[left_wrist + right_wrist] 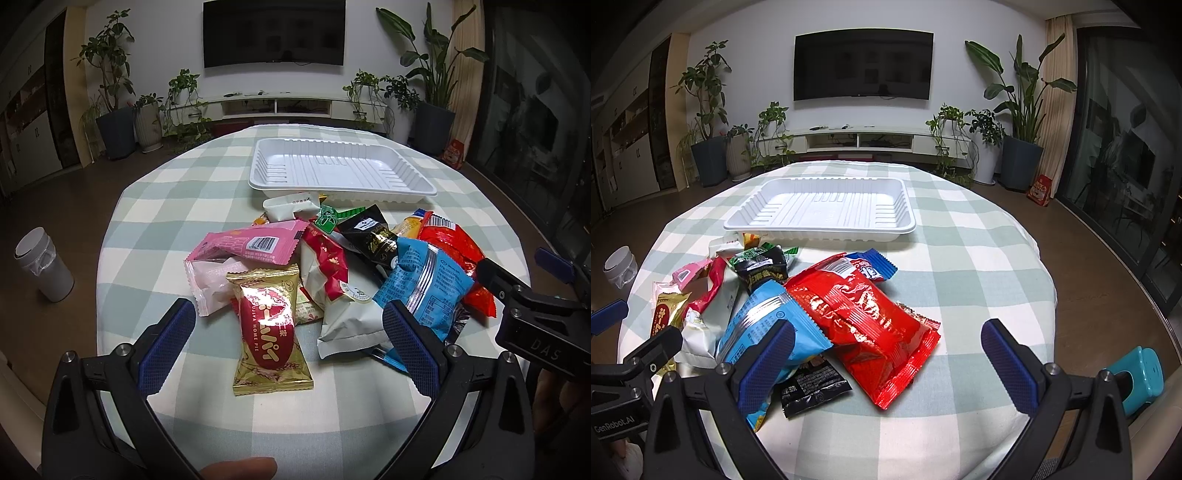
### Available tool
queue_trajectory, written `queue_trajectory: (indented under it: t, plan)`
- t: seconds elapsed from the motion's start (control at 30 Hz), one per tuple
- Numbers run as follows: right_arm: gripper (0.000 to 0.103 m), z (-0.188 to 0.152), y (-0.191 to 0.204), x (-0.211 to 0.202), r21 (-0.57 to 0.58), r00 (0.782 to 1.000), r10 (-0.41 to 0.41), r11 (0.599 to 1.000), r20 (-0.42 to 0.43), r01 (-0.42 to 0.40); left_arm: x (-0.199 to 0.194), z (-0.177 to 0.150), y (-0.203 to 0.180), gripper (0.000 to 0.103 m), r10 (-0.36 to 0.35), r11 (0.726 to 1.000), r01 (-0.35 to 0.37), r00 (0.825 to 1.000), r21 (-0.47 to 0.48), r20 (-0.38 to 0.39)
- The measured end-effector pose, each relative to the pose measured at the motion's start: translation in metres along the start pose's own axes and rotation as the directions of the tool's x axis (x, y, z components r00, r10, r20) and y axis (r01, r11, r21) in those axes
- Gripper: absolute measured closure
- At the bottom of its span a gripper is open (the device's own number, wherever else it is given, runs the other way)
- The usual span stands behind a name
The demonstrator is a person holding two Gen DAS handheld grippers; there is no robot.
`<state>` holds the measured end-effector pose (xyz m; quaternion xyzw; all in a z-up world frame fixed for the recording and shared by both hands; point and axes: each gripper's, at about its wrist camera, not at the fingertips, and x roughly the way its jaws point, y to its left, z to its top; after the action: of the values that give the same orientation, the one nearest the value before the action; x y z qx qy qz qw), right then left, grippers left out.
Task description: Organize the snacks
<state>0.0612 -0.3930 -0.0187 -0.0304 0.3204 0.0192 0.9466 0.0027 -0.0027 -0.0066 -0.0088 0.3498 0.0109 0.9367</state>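
Note:
A heap of snack packets lies on the checked tablecloth in front of an empty white plastic tray (415,190) (886,230). Nearest my left gripper (291,341) is a gold and red pie packet (267,332), lying between its open fingers. Around it sit a pink packet (243,245), a white packet (347,325) and a blue packet (424,291) (764,325). My right gripper (888,363) is open above the table, its left finger over the blue packet, and a red packet (871,325) lies between its fingers. The right gripper shows at the left wrist view's right edge.
The round table's checked cloth (979,277) has bare room to the right of the heap. A white bin (40,266) stands on the floor at the left. Potted plants, a TV and a low cabinet line the far wall. A teal object (1141,376) sits at the lower right.

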Motion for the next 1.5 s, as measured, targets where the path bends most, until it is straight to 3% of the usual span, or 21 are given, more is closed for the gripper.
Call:
queue_trajectory:
  t: [1.5]
  plan:
    - [0.000,0.0000,0.0005,-0.0009,-0.003,1.000,-0.002,1.000,0.001,0.002,0.0047,-0.0022,0.0031,0.000,-0.008,1.000,0.008,1.000,-0.013,-0.009]
